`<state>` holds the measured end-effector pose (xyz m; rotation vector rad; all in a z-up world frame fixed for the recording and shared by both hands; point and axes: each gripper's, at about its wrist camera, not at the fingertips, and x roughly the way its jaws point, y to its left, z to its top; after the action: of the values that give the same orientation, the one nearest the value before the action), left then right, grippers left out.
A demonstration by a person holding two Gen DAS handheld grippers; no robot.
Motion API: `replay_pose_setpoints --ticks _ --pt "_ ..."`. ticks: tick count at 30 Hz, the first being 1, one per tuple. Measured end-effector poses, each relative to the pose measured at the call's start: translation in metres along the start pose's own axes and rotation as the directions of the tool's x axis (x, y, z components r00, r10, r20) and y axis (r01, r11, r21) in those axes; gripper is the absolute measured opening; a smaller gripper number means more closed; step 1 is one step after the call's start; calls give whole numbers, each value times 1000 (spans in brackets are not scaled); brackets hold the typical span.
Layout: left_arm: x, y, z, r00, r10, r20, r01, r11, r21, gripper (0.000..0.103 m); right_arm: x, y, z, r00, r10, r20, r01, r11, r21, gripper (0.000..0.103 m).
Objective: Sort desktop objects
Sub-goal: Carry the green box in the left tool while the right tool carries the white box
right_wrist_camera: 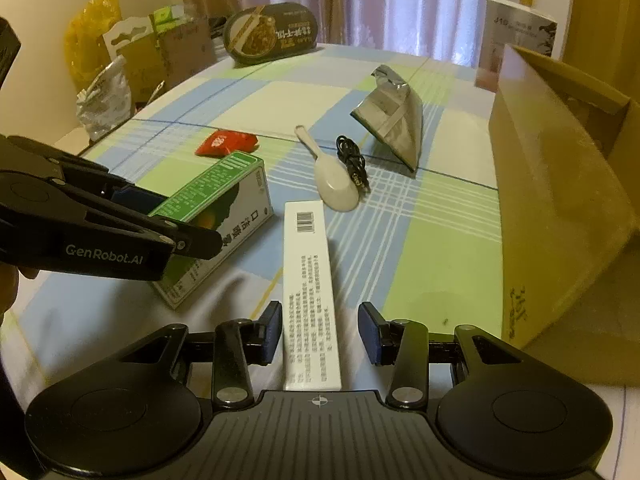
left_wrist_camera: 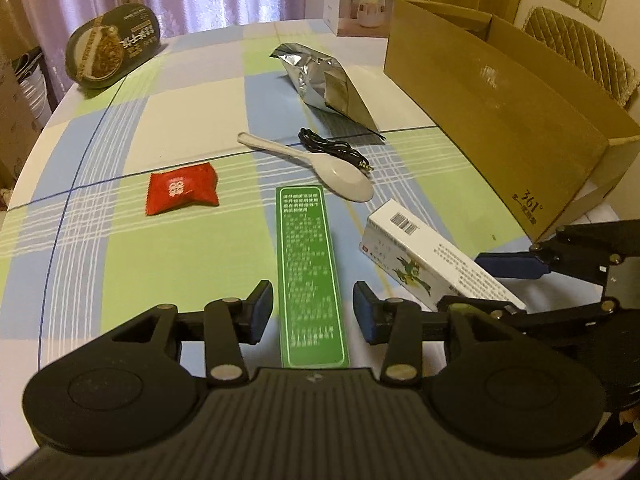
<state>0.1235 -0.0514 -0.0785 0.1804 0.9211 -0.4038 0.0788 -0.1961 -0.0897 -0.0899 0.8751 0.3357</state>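
We see the left gripper (left_wrist_camera: pixel 313 311) with fingers wide, straddling the green medicine box (left_wrist_camera: pixel 311 276) on the worktop (left_wrist_camera: pixel 120 260); box stands on a long edge, long axis pointing away along the fingers, so a squeeze should catch its sides; right gripper (right_wrist_camera: pixel 318 333) likewise wide around the white medicine box (right_wrist_camera: pixel 310 292), barcode end far, angled toward the ceramic spoon (right_wrist_camera: pixel 334 186); cardboard box (right_wrist_camera: pixel 560 200) sits right, likely the drop spot.

Green box (left_wrist_camera: pixel 311 276) between (seemingly open) fingers (left_wrist_camera: pixel 260 307)
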Motion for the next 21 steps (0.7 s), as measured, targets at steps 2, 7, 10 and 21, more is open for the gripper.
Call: replay_pose_setpoints --ticks 2,7,10,21 --pt "5 1 2 1000 2 -6 -2 1000 4 38 5 -1 1 1000 5 -5 -5 1000 0 40" --pt "13 4 2 1000 4 -27 -3 1000 17 25 16 -1 6 999 22 -24 -22 1000 -2 34" --pt "11 3 1 1000 1 -27 -1 1000 28 25 16 0 8 999 25 -25 -25 1000 3 23" --pt "-28 -5 -12 1000 -4 8 4 1000 4 25 -32 1 3 998 0 60 -2 1000 27 23"
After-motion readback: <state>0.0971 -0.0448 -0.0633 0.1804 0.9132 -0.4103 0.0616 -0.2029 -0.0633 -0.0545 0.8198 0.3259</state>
